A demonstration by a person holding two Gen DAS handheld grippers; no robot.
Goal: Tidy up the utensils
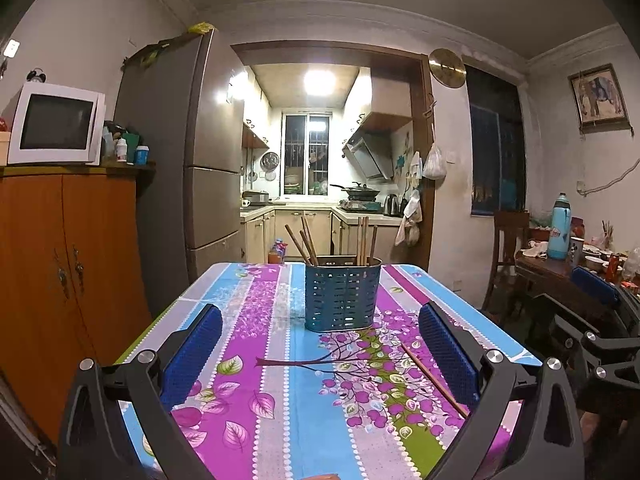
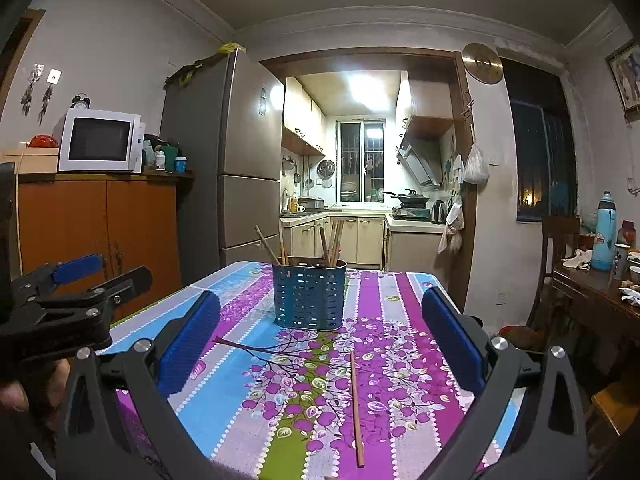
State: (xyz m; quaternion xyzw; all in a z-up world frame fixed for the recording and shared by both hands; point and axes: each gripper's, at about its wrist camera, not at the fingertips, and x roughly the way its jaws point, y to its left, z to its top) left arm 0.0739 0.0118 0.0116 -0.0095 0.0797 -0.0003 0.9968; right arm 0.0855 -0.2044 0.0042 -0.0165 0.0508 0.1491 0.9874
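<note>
Room, far left: orange wooden cabinet (image 1: 60, 280) carrying a white microwave (image 1: 54, 124); grey refrigerator (image 1: 188, 148) next to it; lit kitchen doorway behind.

Left tongs (image 1: 320, 348): black frame, blue ridged pads, spread wide apart, holding nothing, raised over the near part of the table. Seen from the right wrist view they sit at the left edge (image 2: 100, 276), with a person's hand (image 2: 24, 392) below them.

Table (image 2: 224, 392): covered by a striped cloth in blue, purple and green with a tree and leaf print.

Holder (image 1: 342, 294): blue perforated metal tub, upright on the far middle of the table. In the right wrist view (image 2: 309, 294) it stands a little left of centre.

Chopsticks in holder (image 1: 308, 242): several brown sticks, in two clusters, the left ones leaning left, the right ones near upright.

Loose chopstick (image 2: 355, 408): one brown stick lying flat on the cloth, nearer than the holder and apart from it, lengthwise between the pads of the right tongs. In the left wrist view (image 1: 434, 380) it lies diagonally just beside the right-hand pad.

Right tongs (image 2: 320, 344): same make, spread wide, empty, above the loose chopstick without touching it.

Room, far right: dark wooden side table (image 2: 592, 296) with a blue bottle (image 2: 604, 232) and dishes.
</note>
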